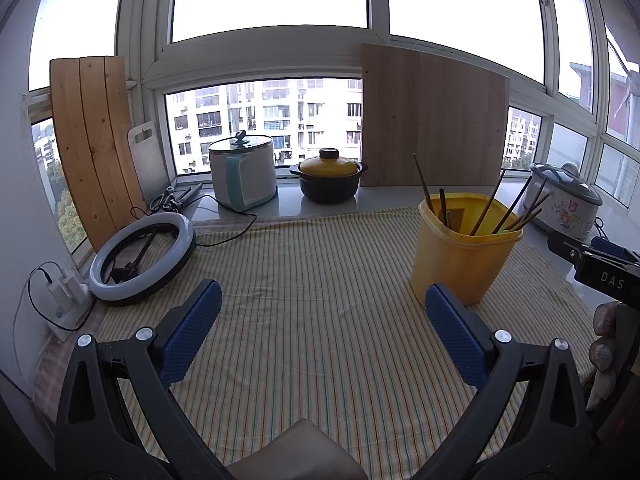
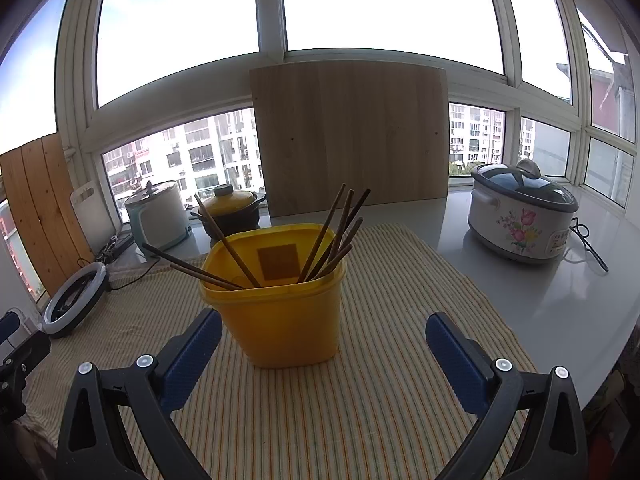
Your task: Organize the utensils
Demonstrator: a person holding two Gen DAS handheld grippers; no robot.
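Striped cloth (image 2: 400,280) bears yellow tub (image 2: 276,312) of chopsticks (image 2: 324,236), both claws agape

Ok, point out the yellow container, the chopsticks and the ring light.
yellow container (image 2: 280,320), right wrist view, front wall.
chopsticks (image 2: 326,236), right wrist view, mid-shaft of one stick.
ring light (image 1: 120,294), left wrist view, lower rim.

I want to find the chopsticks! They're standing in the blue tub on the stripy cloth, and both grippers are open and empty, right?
Almost. The tub is yellow, not blue, as the right wrist view shows. The chopsticks do stand in it on the stripy cloth, and the left gripper and right gripper are both open and empty.
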